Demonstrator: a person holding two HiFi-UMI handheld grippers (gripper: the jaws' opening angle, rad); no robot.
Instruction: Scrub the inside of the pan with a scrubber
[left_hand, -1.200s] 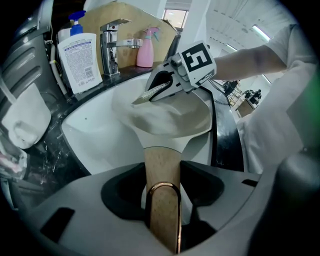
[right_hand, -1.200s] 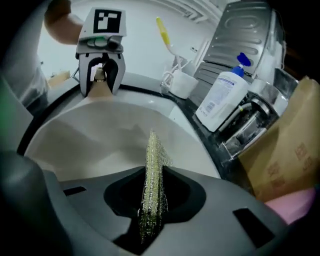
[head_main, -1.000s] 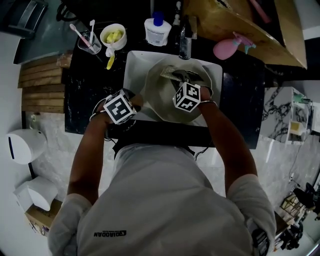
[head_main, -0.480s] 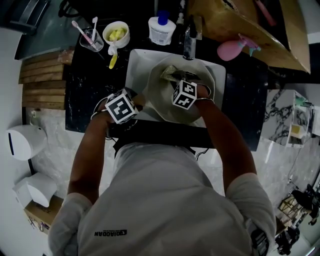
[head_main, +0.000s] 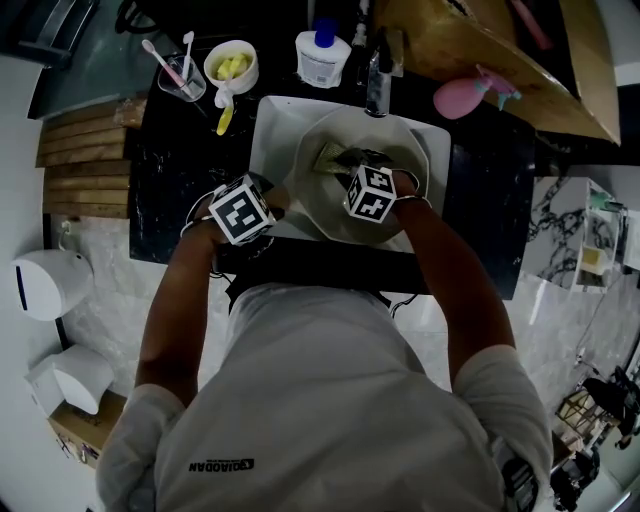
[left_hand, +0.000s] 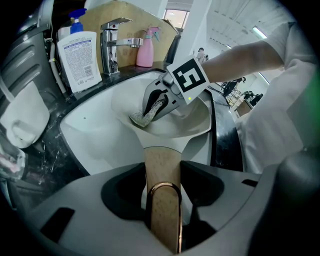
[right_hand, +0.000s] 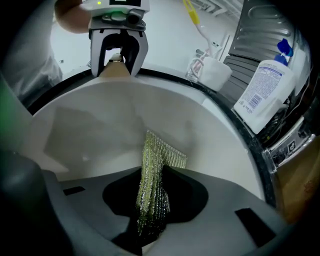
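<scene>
Dark marble counter (head_main: 180, 190) with a white sink (head_main: 268, 135) set in it, seen from above. Person's light shirt (head_main: 330, 400) fills the lower half of the head view, and both forearms reach up-frame to the sink. Left gripper (left_hand: 163, 200) is at centre-left, at the sink's near edge. Its jaws are clamped from both sides on the pan's wooden handle (left_hand: 161, 167), with the copper hanging loop (left_hand: 162, 189) right between them. Pan (head_main: 322, 205) is pale, sits in the basin and takes up most of it, handle pointing toward lower left of the frame. Right gripper (right_hand: 152, 212) is just right of the left one, over the pan's middle. Its jaws are pinched on a folded yellow-green mesh scrubber (right_hand: 156, 162). Scrubber's free end sticks out past the jaws and lies against the pan's inner surface, toward the far side of the bowl. Behind the sink, top centre: chrome faucet (head_main: 377, 85), with a white pump bottle (head_main: 322, 55) with a blue cap just left of it. Pink spray bottle (head_main: 460, 95) is at upper right, beside a wooden board (head_main: 500, 60). Upper left of the counter: clear cup (head_main: 182, 80) holding toothbrushes, touching or nearly touching a white mug (head_main: 232, 68) with yellow contents.
</scene>
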